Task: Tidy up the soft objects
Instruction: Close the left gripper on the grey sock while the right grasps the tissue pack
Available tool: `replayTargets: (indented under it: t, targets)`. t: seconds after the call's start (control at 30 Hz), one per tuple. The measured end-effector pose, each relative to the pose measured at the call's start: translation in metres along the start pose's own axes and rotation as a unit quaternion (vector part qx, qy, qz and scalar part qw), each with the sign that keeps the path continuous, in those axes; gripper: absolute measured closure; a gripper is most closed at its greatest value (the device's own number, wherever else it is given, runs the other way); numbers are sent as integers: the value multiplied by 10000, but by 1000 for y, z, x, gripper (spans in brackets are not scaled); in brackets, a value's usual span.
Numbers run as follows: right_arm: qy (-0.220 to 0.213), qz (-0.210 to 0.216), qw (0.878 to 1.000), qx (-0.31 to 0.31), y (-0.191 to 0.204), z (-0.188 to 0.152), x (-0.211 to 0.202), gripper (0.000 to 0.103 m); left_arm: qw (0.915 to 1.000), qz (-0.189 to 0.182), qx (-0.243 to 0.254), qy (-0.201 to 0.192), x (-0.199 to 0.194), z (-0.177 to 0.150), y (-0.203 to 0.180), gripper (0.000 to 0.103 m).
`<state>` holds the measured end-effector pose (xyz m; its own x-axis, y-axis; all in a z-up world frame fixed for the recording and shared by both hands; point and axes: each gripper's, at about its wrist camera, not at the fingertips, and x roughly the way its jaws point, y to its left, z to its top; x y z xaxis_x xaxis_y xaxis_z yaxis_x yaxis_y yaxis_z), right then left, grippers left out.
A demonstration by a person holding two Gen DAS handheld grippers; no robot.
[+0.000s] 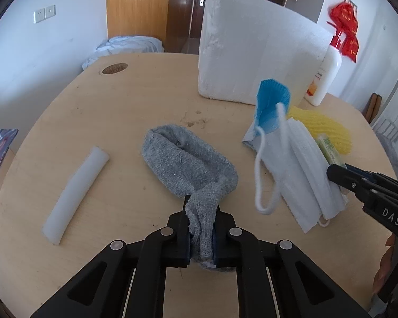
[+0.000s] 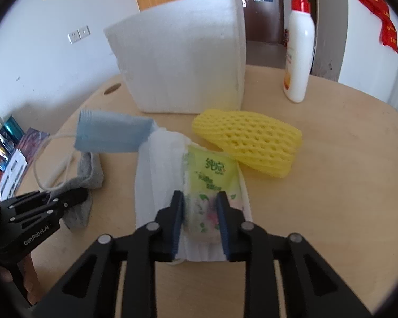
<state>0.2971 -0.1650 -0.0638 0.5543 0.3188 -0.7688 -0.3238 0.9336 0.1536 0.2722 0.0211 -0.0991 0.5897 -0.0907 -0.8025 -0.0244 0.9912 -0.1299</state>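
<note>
My left gripper point(image 1: 201, 228) is shut on the end of a grey sock point(image 1: 188, 164) that lies on the wooden table point(image 1: 106, 111); the sock also shows in the right wrist view point(image 2: 89, 175). My right gripper point(image 2: 200, 212) is shut on a green tissue pack point(image 2: 212, 182) that rests on a stack of white face masks point(image 2: 156, 175). A blue mask point(image 2: 111, 132) sticks out at the stack's far end. In the left wrist view the right gripper point(image 1: 334, 175) grips the masks point(image 1: 299, 164) from the right.
A big white foam block point(image 1: 257, 53) stands at the back of the table. A yellow foam net point(image 2: 249, 140) lies right of the masks. A white lotion bottle point(image 2: 298, 61) stands at the back right. A white foam tube point(image 1: 77, 193) lies left.
</note>
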Motion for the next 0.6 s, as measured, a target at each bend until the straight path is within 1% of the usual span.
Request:
replayTargets:
  t: [0.03,0.13,0.27,0.43,0.53,0.6]
  targets:
    - [-28,24,10000,-1,0,0,-2,78,10000,-44,-18,-22,-2,0,1,92]
    - [-49,158,9998,69,-1,-2,-6,78,9999,-116,12,-86,-8,-2,1,92]
    - [26,257,9994,249,-6,-4,-3,78,9998,-86,64,-140,-11,-2,-2,92]
    - [-85,-56,9998,159,-7,-4,-7,78,9998,-76,37,-184,-13,-3,1,92]
    - [-22,78,9998,176,-7,-4,-5,78,9997,-86,87,-198,-15,-3,-1,92]
    - [-53,46,9998,165,-7,-5,-6,91,9996,-144,83,-210,-16,-4,-1,93]
